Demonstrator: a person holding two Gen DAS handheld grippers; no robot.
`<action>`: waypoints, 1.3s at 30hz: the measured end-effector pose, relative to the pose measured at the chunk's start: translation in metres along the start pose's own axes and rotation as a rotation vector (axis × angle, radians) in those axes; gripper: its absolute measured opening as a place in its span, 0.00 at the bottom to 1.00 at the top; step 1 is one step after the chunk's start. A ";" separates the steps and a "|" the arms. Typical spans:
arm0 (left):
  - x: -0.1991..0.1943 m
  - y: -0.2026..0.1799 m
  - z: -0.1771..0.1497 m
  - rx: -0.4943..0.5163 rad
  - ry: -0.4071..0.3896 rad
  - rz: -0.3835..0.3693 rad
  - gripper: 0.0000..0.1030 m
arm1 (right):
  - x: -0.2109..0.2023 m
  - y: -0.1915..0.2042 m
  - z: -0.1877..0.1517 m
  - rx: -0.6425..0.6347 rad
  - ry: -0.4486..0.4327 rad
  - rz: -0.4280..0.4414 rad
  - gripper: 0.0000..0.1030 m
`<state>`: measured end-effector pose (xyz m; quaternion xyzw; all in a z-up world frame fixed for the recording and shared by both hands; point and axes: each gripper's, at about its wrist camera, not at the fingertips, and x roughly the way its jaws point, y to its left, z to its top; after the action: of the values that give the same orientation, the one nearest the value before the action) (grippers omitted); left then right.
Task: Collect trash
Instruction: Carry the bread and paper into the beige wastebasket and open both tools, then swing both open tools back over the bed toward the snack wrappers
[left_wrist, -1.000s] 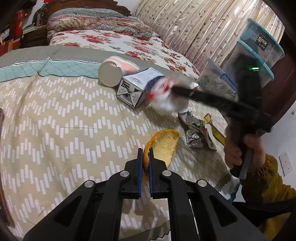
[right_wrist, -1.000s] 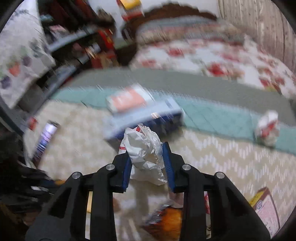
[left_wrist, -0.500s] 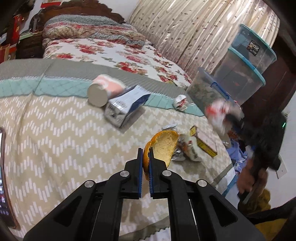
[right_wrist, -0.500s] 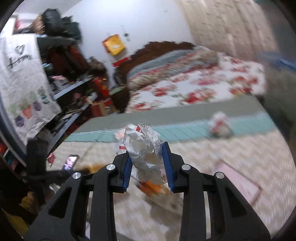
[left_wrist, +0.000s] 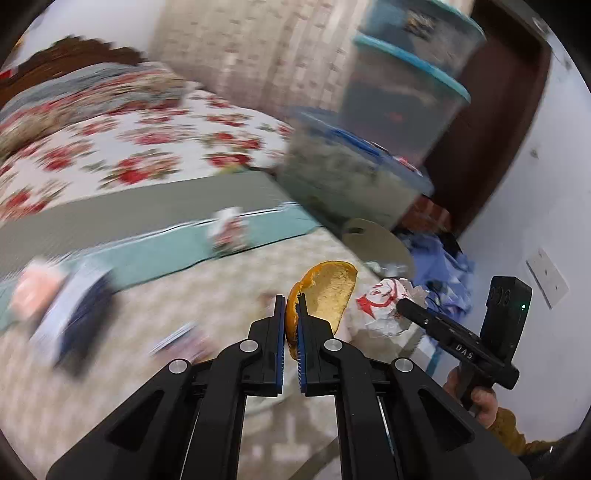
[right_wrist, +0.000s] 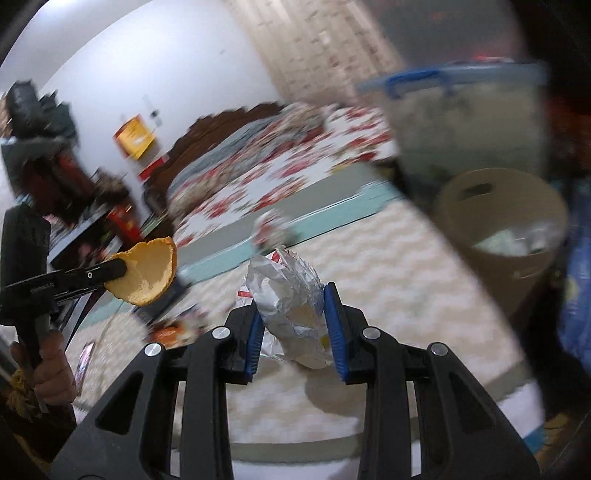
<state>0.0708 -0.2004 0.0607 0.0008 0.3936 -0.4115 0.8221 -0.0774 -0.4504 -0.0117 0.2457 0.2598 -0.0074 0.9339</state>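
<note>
My left gripper is shut on an orange peel, a curved half shell held up above the bed; the right wrist view shows the same peel at the left in that gripper. My right gripper is shut on a crumpled foil-and-paper wrapper with red print. In the left wrist view the wrapper hangs at the tip of the right gripper, near the bed's right edge. A beige round bin with trash inside stands beside the bed, right of the wrapper.
On the chevron bedspread lie a crumpled white-and-red wrapper, a carton and other blurred litter. Stacked clear storage boxes stand behind the bin. Blue cloth lies on the floor. A phone rests on the bed.
Both grippers have swung to the right toward the bed's edge, keeping their loads. The bin and floor beside the bed have come into view; the carton and cup slid left.
</note>
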 end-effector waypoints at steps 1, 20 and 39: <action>0.016 -0.015 0.010 0.025 0.013 -0.017 0.05 | -0.006 -0.017 0.005 0.021 -0.018 -0.028 0.32; 0.285 -0.173 0.096 0.188 0.225 -0.003 0.34 | -0.011 -0.205 0.073 0.237 -0.168 -0.290 0.73; 0.022 0.005 0.027 0.009 0.005 0.106 0.43 | 0.017 -0.089 0.023 0.174 0.048 0.072 0.51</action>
<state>0.0992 -0.2208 0.0640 0.0267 0.3932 -0.3691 0.8417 -0.0642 -0.5376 -0.0438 0.3350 0.2712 0.0096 0.9023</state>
